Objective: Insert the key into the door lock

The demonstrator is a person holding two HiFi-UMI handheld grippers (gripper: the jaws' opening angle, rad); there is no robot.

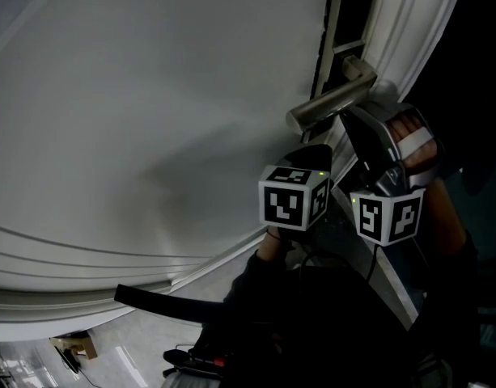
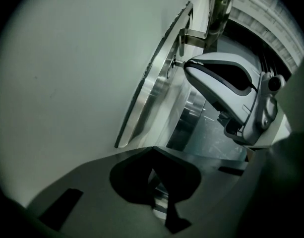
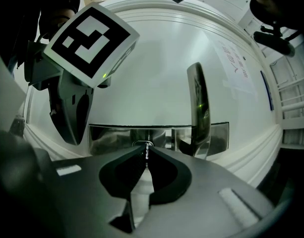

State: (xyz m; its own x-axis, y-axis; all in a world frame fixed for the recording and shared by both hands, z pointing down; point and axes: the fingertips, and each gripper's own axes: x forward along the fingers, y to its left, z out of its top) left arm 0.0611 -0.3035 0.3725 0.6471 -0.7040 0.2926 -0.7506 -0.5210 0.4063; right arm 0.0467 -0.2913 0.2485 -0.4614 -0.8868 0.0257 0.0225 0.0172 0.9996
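Two grippers face the door [image 1: 150, 95]: right gripper [image 3: 146, 149] jaws pinch the key [image 3: 147, 153], tip at the lock plate [image 3: 112, 135]; left gripper [image 2: 152, 150] jaws are pressed together, empty.

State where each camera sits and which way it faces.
Left gripper view: rides the left gripper, jaws shut and empty, looking along the white door past the shiny metal lock plate; the right gripper shows near it.
Right gripper view: rides the right gripper, shut on the thin metal key, facing the plate squarely; the left gripper's marker cube shows.
Head view: on the person's head, looking steeply down; both grippers and a hand show.
Shared: all three show the silver lever handle.
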